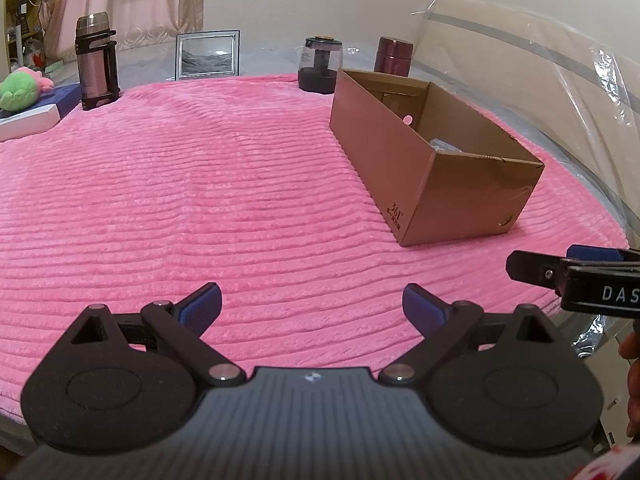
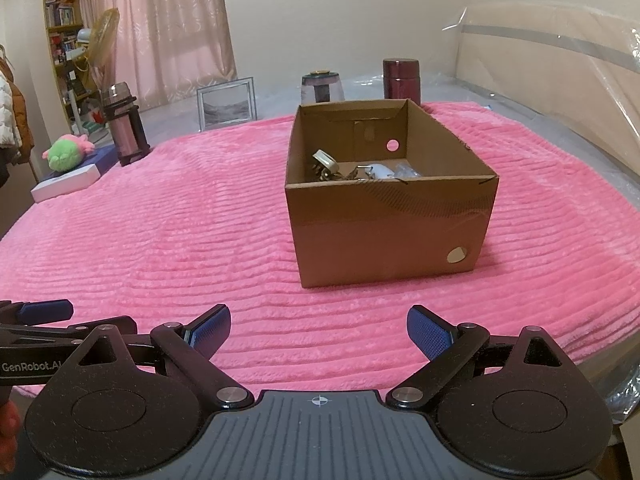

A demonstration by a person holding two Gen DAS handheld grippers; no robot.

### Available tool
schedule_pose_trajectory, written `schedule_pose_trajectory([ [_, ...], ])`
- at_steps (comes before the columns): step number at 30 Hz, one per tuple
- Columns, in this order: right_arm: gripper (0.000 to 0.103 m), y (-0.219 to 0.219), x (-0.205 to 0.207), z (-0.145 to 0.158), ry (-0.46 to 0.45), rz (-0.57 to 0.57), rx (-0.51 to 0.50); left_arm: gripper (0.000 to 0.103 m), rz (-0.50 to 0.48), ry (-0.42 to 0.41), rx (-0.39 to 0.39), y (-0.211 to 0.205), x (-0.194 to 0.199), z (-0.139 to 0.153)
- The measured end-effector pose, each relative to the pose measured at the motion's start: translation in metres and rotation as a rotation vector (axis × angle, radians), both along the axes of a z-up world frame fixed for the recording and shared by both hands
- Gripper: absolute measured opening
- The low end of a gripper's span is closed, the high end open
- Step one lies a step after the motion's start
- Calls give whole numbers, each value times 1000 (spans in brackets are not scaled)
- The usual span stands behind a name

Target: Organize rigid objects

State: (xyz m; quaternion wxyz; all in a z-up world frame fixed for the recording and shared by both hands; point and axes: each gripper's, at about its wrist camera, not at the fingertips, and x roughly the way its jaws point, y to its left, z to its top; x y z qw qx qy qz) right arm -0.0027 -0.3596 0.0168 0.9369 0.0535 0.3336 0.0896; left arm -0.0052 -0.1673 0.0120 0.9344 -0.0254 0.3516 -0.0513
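Observation:
An open cardboard box stands on the pink ribbed blanket; several small items lie inside it. The box also shows in the left wrist view, to the right. My left gripper is open and empty, low over the blanket near its front edge. My right gripper is open and empty, in front of the box and apart from it. Beyond the blanket stand a pink-and-black flask, a picture frame, a dark glass jar and a maroon tumbler.
A green plush toy lies on a white and blue box at the far left. Clear plastic sheeting covers the bed's right side. Curtains and a bookshelf stand behind.

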Motion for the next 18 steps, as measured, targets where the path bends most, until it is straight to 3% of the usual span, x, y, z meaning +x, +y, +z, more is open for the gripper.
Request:
schedule_pose_trajectory([
  [18, 92, 1, -1, 1, 0, 0, 0, 95, 1, -5, -7, 2, 1, 0],
])
